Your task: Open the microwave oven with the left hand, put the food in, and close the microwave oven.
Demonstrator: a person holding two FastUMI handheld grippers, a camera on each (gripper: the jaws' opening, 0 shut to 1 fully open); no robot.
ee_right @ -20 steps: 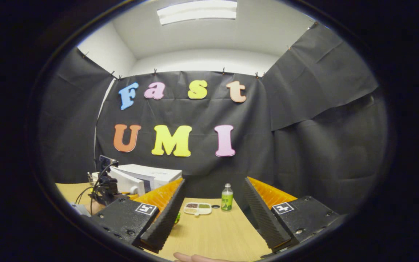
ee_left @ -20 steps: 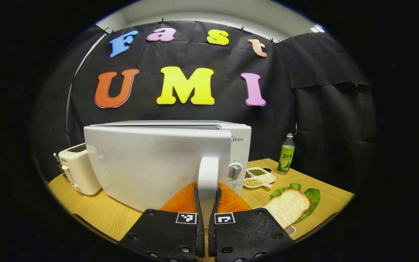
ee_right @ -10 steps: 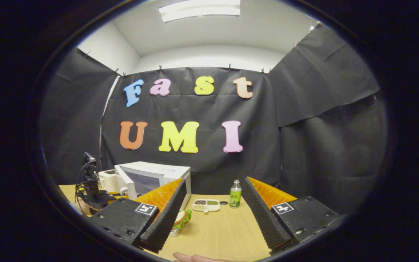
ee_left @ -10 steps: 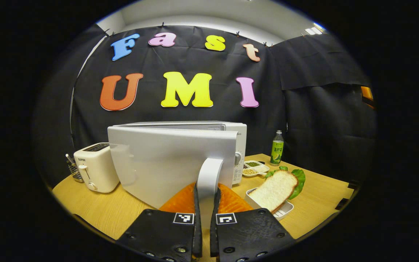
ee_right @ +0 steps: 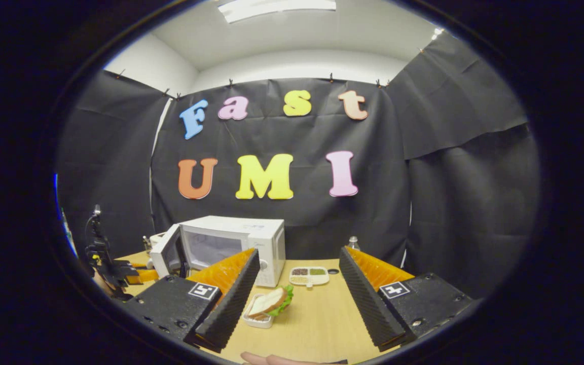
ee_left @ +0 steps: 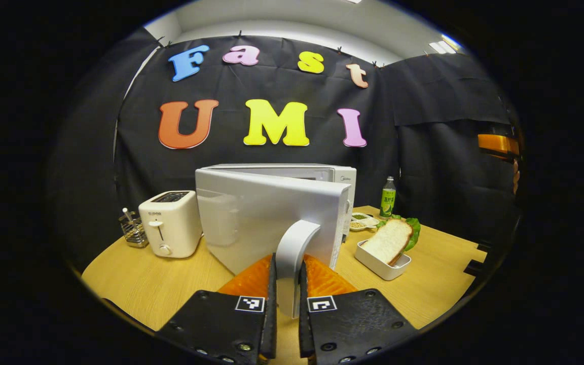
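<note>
Door swung wider since the earlier frame; left gripper clamped on its handle, frame centre. Right gripper jaws spread, empty. Sandwich in tray, lower centre, beside microwave.

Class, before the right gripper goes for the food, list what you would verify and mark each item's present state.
1. Left gripper shut on door handle: ok.
2. Microwave door open wide enough for the tray: cannot tell.
3. Right gripper open, nothing between its fingers: ok.
4. Sandwich sitting in its white tray on the table: ok.
5. Cavity free of objects: cannot tell.
</note>
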